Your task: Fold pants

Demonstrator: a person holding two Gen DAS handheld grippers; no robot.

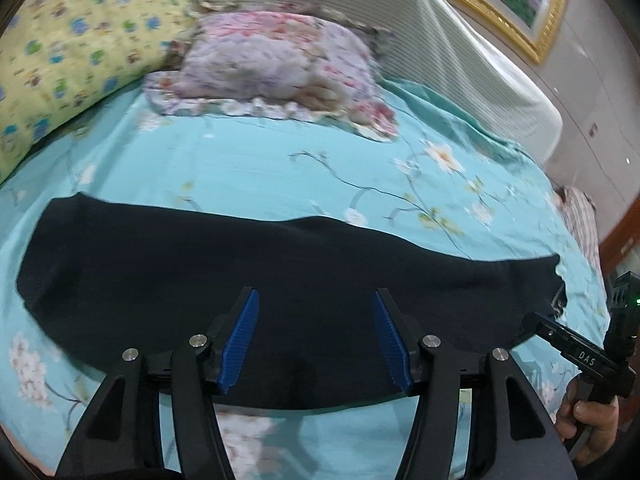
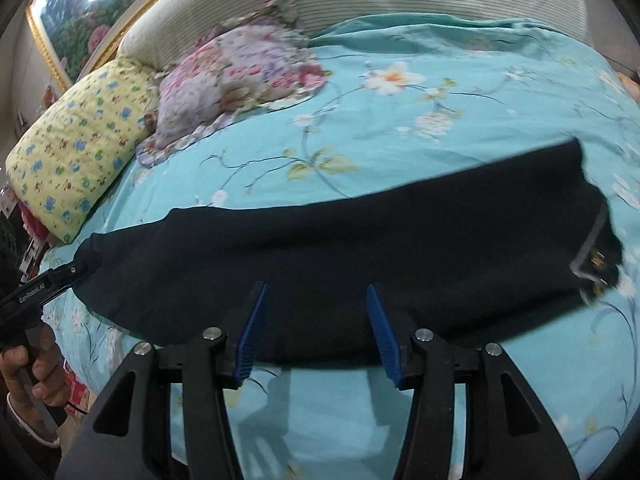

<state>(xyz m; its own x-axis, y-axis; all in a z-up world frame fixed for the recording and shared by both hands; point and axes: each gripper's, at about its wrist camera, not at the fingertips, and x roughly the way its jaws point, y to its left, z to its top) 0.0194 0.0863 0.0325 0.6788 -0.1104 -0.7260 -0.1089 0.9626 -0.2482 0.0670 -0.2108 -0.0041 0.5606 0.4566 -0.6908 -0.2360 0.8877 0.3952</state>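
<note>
Fingers [image 1: 246, 336] of both grippers spread apart, blue pads bare, nothing between them.

Bed sheet [image 1: 256, 168]: turquoise, floral print, covering the whole bed. Pants [image 1: 224, 264]: black, folded lengthwise into one long band lying flat across the sheet, waistband end toward the right. Yellow patterned pillow [image 1: 68, 52] and pink floral pillow [image 1: 276, 60]: at the striped headboard [image 1: 460, 40]. Left gripper [image 1: 316, 340]: jaws parted over the band's near edge. Right gripper [image 2: 316, 328]: likewise over its near edge. Hand [image 1: 588, 420]: gripping the right tool's handle.
</note>
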